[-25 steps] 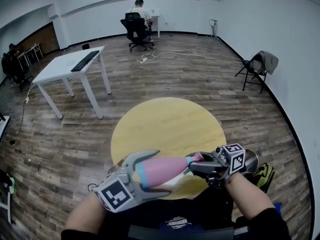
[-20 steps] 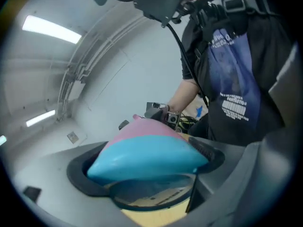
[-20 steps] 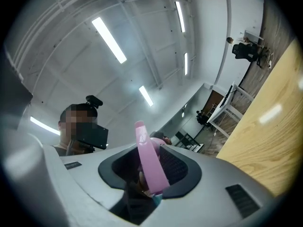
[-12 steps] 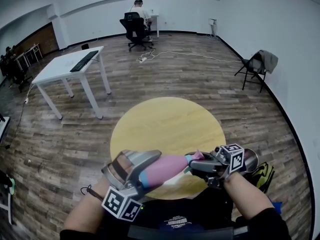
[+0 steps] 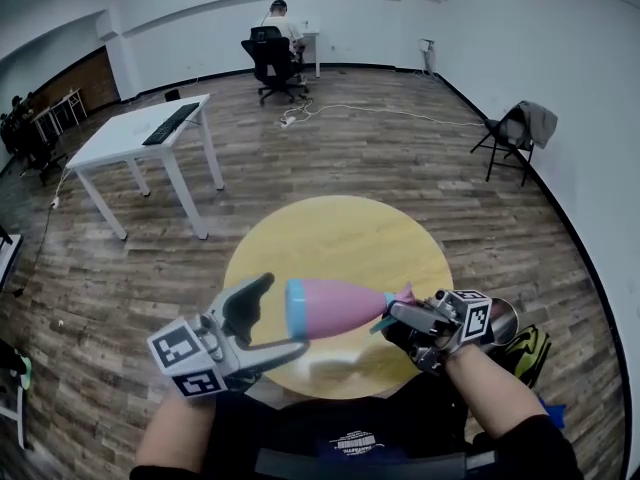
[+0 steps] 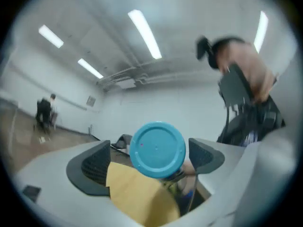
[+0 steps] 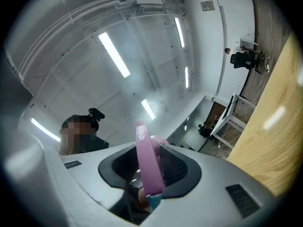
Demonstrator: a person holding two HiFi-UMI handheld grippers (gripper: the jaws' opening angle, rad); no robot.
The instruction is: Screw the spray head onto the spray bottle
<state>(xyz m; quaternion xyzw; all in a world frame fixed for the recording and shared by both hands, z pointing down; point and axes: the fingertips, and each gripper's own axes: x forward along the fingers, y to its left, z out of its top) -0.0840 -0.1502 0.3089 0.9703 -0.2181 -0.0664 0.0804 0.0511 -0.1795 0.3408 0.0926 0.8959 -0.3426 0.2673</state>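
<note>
Two tongs meet above the bench's (image 5: 340, 238) near edge: right tongs (image 5: 400, 316) clamp the pink spray head (image 7: 147, 164) of the level spray bottle (image 5: 335, 308); left tongs (image 5: 278, 316), open around its blue base (image 6: 157, 149), should close squarely before twisting.

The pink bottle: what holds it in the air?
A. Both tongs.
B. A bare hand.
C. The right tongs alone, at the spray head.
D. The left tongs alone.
C: the right tongs are shut on the spray head; the left tongs stand open, pads clear of the bottle.
</note>
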